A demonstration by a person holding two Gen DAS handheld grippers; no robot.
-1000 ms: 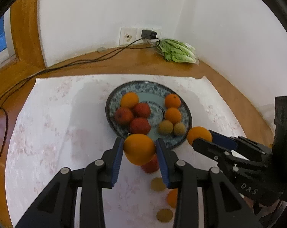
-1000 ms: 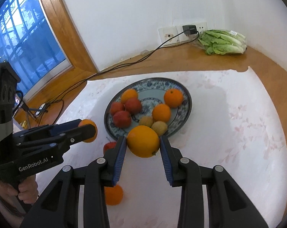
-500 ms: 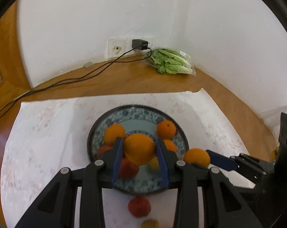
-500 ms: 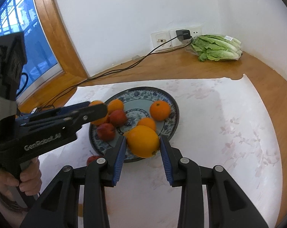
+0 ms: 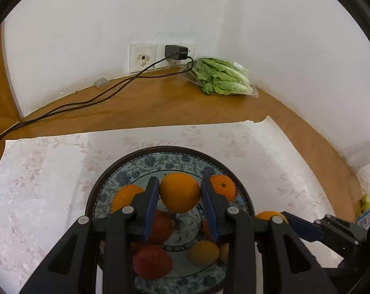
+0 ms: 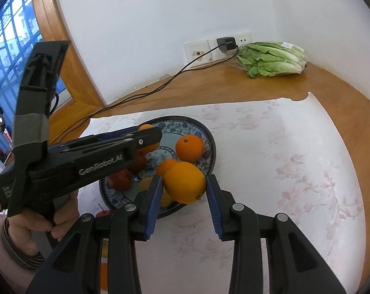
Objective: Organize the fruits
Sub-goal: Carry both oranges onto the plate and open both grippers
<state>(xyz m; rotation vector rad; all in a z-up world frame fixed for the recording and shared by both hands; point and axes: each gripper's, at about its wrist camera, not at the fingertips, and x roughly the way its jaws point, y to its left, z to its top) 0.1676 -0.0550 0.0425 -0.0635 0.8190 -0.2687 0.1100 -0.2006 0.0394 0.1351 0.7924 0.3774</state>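
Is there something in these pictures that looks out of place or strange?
Yes. A red fruit lies on the white cloth outside the plate, though the other fruits are on the plate. A bag of lettuce lies by the wall, apart from the fruit.

A wooden worktop (image 5: 145,105) carries a pale floral cloth (image 5: 45,171), a bagged lettuce (image 5: 221,78) in the far corner and a black cable (image 5: 86,101). On the cloth sits a blue-patterned plate (image 6: 202,127); a red fruit (image 6: 104,212) lies beside it.

White corner walls (image 5: 209,12), wooden tabletop (image 5: 160,105), blue window (image 6: 6,39) left
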